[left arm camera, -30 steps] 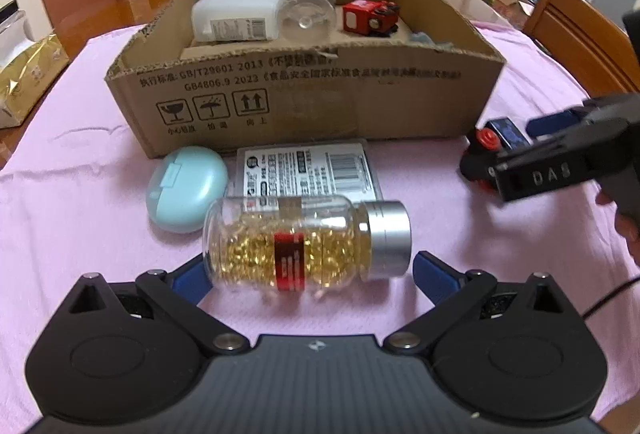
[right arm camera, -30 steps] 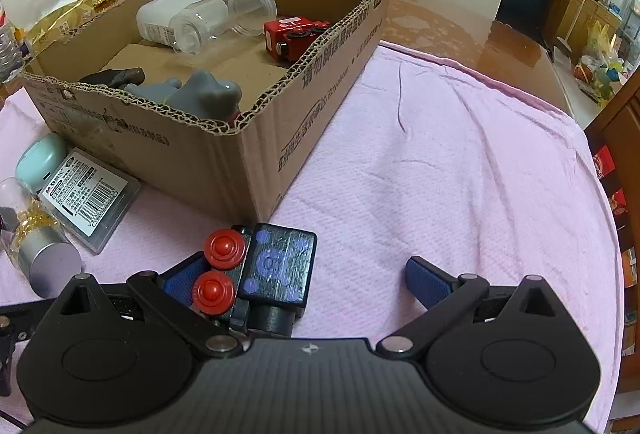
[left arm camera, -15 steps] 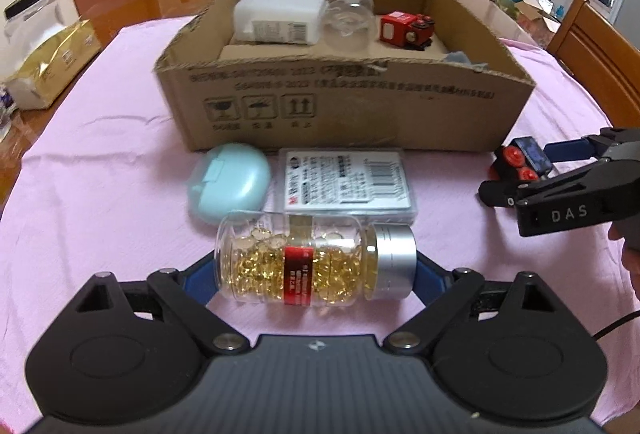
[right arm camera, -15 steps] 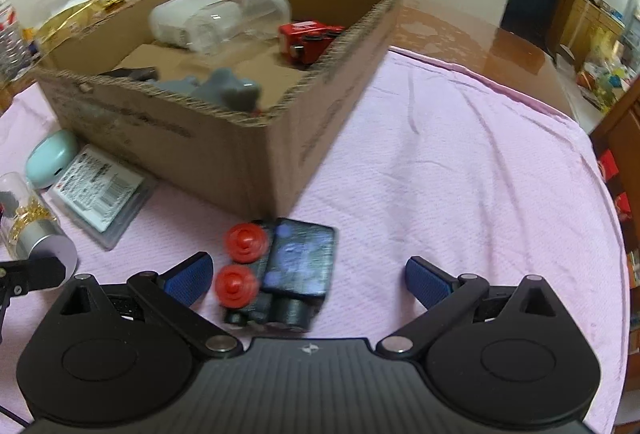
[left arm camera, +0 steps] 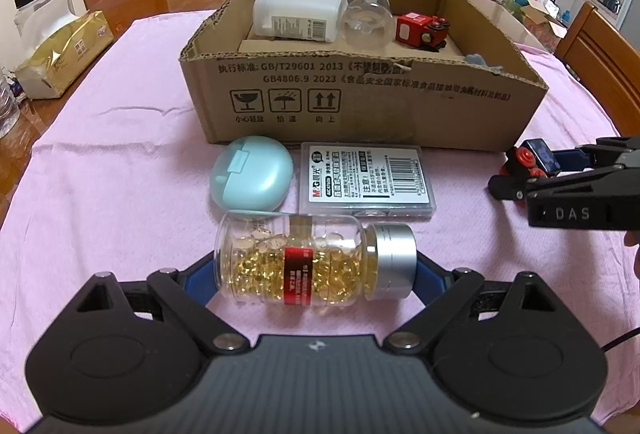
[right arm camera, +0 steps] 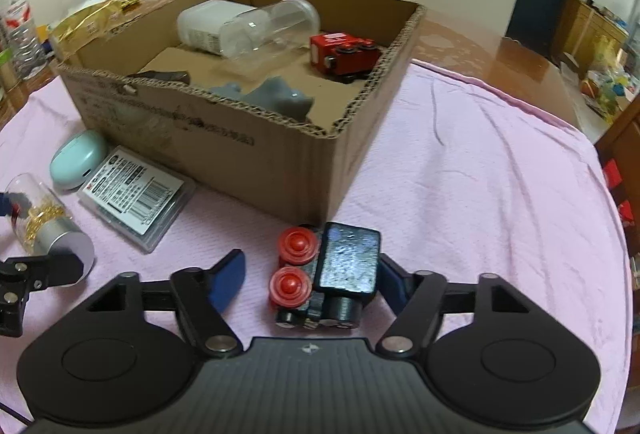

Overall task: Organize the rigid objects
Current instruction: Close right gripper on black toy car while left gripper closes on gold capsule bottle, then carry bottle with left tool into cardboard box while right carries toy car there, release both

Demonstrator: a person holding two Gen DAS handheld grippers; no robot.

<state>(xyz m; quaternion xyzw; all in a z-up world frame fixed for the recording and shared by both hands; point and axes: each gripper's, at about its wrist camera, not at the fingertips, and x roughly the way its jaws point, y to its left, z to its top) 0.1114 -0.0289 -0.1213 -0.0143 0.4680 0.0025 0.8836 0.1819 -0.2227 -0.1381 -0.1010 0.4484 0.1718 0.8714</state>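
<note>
Both claws at work on the pink-covered tabletop [left arm camera: 100, 193]

The left claw [left arm camera: 316, 272] pinches the capsule bottle [left arm camera: 312, 262] lying sideways, one pad at each end; the right claw [right arm camera: 310, 276] is spread around the black toy train [right arm camera: 326, 274] — right pad touching it, left pad apart. The cardboard box [left arm camera: 360, 101] sits just beyond both — mint case [left arm camera: 252, 173] and labelled flat case [left arm camera: 366, 177] ahead of the bottle.

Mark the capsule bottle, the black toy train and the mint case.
capsule bottle [left arm camera: 304, 266], left wrist view, on its red label.
black toy train [right arm camera: 348, 262], right wrist view, on its dark cab roof.
mint case [left arm camera: 252, 173], left wrist view, on the middle of its lid.
</note>
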